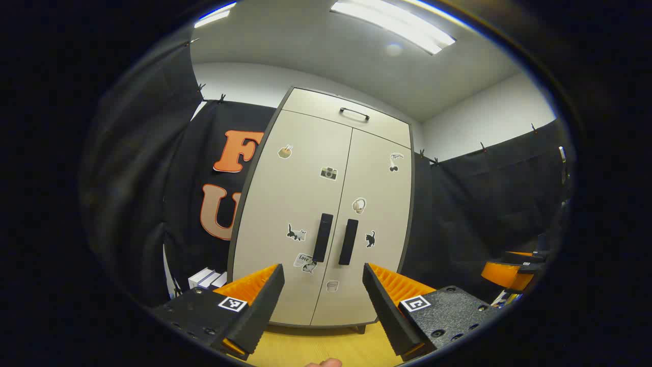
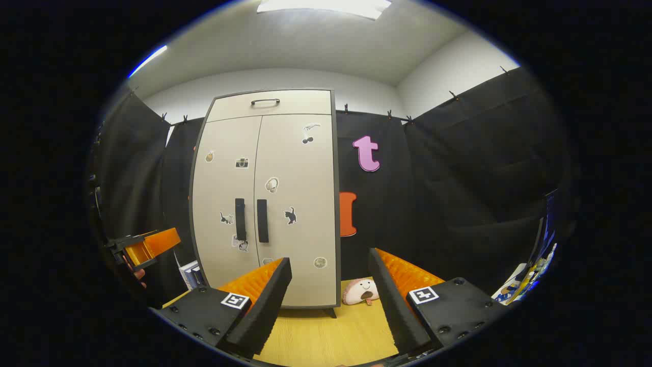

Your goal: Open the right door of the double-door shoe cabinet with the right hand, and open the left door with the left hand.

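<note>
The shoe cabinet (image 2: 265, 204) stands shut on the floor, well ahead of both wide-open grippers (image 1: 322, 306) (image 2: 331, 300). Its two handles (image 2: 262, 220) sit close together, so jaws could catch the wrong one.

Beige shoe cabinet (image 1: 326, 204) with dark frame, black handles (image 1: 336, 239), yellow wood floor (image 2: 326, 336)

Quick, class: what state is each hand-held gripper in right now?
Left hand-held gripper: open, holding nothing.
Right hand-held gripper: open, holding nothing.
</note>
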`<state>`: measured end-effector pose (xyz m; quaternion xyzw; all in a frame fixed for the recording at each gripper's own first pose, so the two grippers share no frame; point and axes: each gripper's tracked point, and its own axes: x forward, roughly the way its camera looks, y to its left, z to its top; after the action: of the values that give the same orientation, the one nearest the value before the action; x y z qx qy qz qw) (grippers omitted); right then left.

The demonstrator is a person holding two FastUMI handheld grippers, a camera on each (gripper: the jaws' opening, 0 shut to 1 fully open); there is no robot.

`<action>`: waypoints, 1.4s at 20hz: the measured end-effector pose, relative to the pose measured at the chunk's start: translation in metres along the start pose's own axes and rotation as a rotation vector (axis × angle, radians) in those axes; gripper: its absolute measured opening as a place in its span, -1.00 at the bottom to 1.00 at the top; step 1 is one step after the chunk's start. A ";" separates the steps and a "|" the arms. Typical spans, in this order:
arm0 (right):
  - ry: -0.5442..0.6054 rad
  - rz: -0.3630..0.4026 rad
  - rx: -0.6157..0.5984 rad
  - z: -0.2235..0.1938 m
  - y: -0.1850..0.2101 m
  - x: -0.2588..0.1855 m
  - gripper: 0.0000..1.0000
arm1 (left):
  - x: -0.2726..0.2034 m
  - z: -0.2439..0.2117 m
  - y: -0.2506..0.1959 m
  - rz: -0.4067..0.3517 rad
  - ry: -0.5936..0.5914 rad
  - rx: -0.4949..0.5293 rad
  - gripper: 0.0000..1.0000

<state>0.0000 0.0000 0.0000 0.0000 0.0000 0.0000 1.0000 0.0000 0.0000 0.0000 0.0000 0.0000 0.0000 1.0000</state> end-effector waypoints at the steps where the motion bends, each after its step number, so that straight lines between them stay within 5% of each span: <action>1: 0.001 0.001 0.000 -0.001 0.000 0.001 0.87 | 0.001 0.000 0.000 0.001 0.002 0.003 0.88; 21: 0.030 0.028 0.023 -0.004 0.009 0.016 0.87 | -0.001 -0.001 0.012 0.043 -0.004 0.022 0.89; 28: -0.054 0.174 0.025 0.051 0.054 0.067 0.96 | -0.011 -0.007 0.029 0.096 -0.009 0.059 0.88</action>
<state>0.0672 0.0540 0.0512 0.0123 -0.0272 0.0870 0.9958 -0.0114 0.0295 -0.0073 0.0293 -0.0044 0.0482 0.9984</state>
